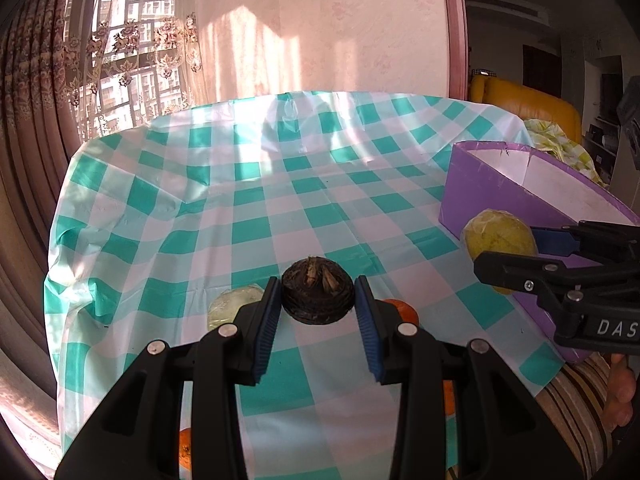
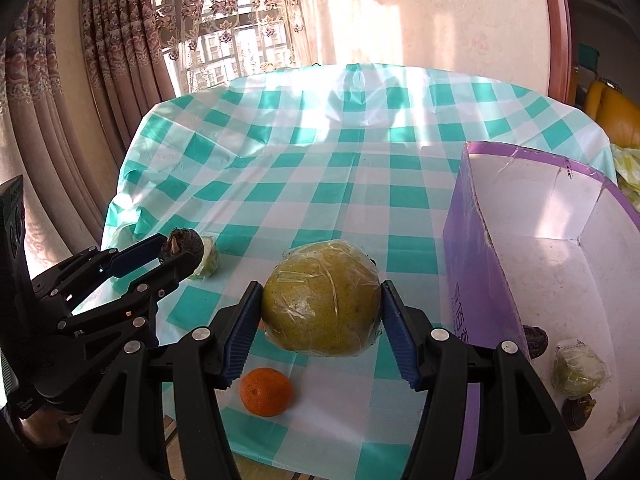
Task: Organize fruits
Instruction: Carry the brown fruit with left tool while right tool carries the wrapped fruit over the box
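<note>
Right view only: orange (image 2: pixel 265 391) on the checked tablecloth (image 2: pixel 320 184); dark fruits and a wrapped one inside the purple box (image 2: pixel 476 280).
Left gripper (image 1: pixel 317 312): clamps a dark water chestnut (image 1: pixel 317 295), tip up, above the cloth.
Right gripper (image 2: pixel 320 320): pinches a film-wrapped yellow-green fruit (image 2: pixel 322 298), long axis across the pads, beside the box.

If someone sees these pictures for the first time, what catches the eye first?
The wrapped yellow fruit, clamped in the right hand-held gripper beside the purple box. Next, the dark round fruit gripped by the left hand-held gripper above the green checked cloth.
</note>
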